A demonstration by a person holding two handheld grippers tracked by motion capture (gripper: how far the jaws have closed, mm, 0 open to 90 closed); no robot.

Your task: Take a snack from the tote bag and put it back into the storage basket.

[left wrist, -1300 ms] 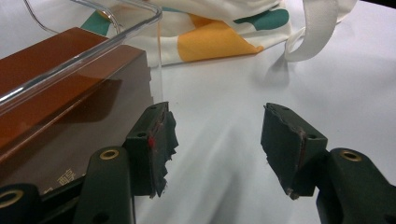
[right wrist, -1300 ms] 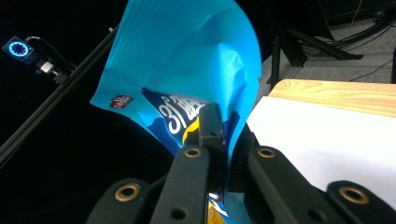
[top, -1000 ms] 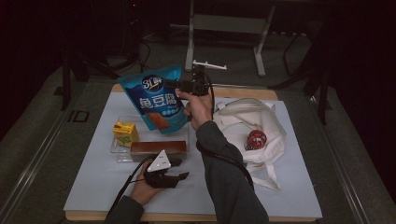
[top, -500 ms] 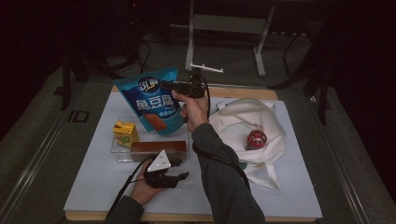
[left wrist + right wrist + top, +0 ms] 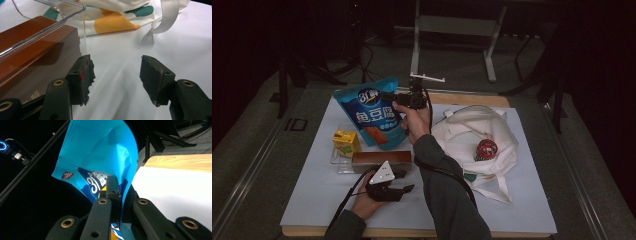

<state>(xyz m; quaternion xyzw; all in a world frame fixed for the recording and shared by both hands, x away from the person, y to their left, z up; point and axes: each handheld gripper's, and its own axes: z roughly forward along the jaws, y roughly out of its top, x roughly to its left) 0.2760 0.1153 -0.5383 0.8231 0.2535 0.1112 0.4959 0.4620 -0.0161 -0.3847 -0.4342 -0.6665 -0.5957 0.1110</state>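
A blue snack bag (image 5: 372, 115) with white lettering hangs in the air over the table's back left, held by its upper right edge. My right gripper (image 5: 399, 98) is shut on that edge; in the right gripper view the blue snack bag (image 5: 105, 162) rises between the jaws, pinched at my right gripper (image 5: 119, 195). My left gripper (image 5: 402, 189) rests near the front edge, open, with nothing between its fingers. In the left gripper view my left gripper (image 5: 116, 75) stands over bare white sheet beside the brown box (image 5: 32, 52).
A clear tray (image 5: 339, 165) holds a yellow carton (image 5: 346, 141) and a long brown box (image 5: 381, 159). A cream tote bag (image 5: 472, 145) lies at the right with a red round item (image 5: 486, 149) on it. A white sheet (image 5: 522, 200) covers the wooden table.
The right hand has carried the blue bag a little to the left and lower. The left gripper has stayed in place.
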